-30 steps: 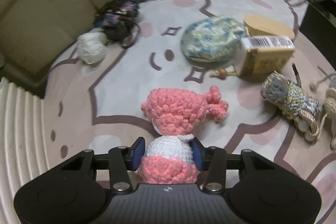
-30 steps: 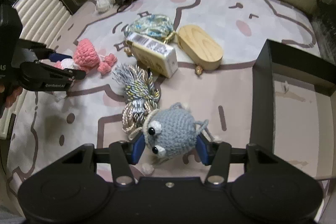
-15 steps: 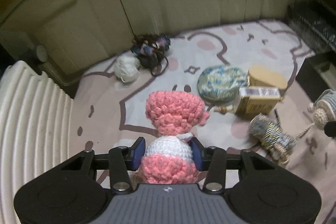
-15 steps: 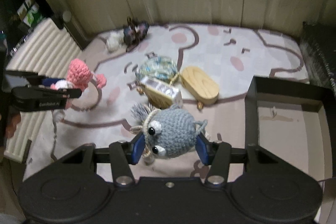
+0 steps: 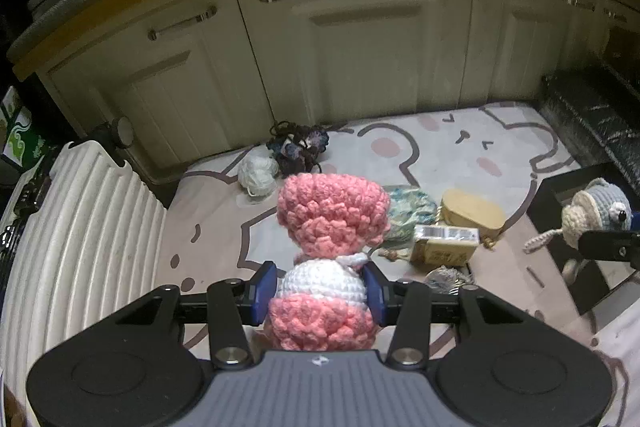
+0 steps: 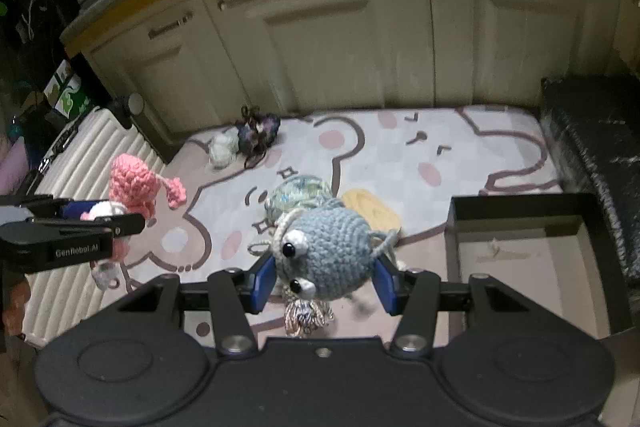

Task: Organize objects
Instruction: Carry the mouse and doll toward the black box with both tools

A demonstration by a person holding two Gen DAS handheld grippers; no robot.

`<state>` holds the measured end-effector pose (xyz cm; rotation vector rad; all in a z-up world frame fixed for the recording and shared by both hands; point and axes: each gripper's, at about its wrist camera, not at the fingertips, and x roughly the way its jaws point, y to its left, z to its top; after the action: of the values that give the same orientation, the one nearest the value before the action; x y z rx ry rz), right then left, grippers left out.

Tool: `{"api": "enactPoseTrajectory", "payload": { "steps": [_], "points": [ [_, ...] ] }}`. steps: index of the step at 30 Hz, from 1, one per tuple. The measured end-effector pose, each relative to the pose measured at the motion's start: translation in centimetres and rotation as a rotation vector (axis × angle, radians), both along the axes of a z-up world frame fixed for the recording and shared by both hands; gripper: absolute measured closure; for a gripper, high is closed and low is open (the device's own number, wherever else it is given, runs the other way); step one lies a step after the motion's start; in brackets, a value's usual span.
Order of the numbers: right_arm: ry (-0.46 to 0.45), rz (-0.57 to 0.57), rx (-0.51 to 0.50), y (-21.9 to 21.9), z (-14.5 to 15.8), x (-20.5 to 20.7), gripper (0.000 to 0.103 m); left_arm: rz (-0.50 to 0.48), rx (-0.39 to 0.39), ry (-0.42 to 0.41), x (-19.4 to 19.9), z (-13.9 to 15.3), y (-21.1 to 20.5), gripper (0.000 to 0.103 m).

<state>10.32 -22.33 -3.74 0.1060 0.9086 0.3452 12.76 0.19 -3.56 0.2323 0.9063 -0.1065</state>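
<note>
Above the rug: both of my tongs are held in the air, each with a crochet toy.
Left tongs [image 5: 320,293]: clamped on the white waist of the pink crochet doll [image 5: 330,219], blue pads pressing from both sides, its head pointing away from me.
Right tongs [image 6: 325,281]: clamped on the grey crochet mouse [image 6: 326,253], a pad against each side of its round body, eyes turned to my left.
Cartoon rug [image 6: 400,155]: lies in front of the cream cabinets [image 5: 360,59].
On the rug: a wooden oval box [image 5: 472,213] touching a barcoded carton [image 5: 446,245], a blue-green pouch [image 6: 298,195] beside them, a white yarn ball [image 5: 258,173] against a dark yarn tangle [image 5: 298,149] near the cabinets.
Black tray [image 6: 516,211]: on the floor to my right, at the rug's edge.
White ribbed suitcase [image 5: 80,227]: on my left.
</note>
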Motion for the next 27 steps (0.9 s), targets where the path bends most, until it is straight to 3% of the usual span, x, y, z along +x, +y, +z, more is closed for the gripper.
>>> {"api": "enactPoseTrajectory", "payload": {
  "steps": [9, 18, 27],
  "points": [
    [-0.042, -0.046, 0.006, -1.5, 2.7, 0.2, 0.051, 0.027, -0.04, -0.028, -1.2, 2.2, -2.0, 0.055],
    [-0.079, -0.085, -0.046, -3.2, 3.9, 0.9, 0.05, 0.043, -0.102, -0.065, -0.7, 4.2, -5.0, 0.055],
    [-0.109, -0.139, -0.123, -7.1, 4.7, 2.0, 0.05, 0.012, -0.16, -0.055, 0.6, 4.3, -10.0, 0.055]
  ]
}}
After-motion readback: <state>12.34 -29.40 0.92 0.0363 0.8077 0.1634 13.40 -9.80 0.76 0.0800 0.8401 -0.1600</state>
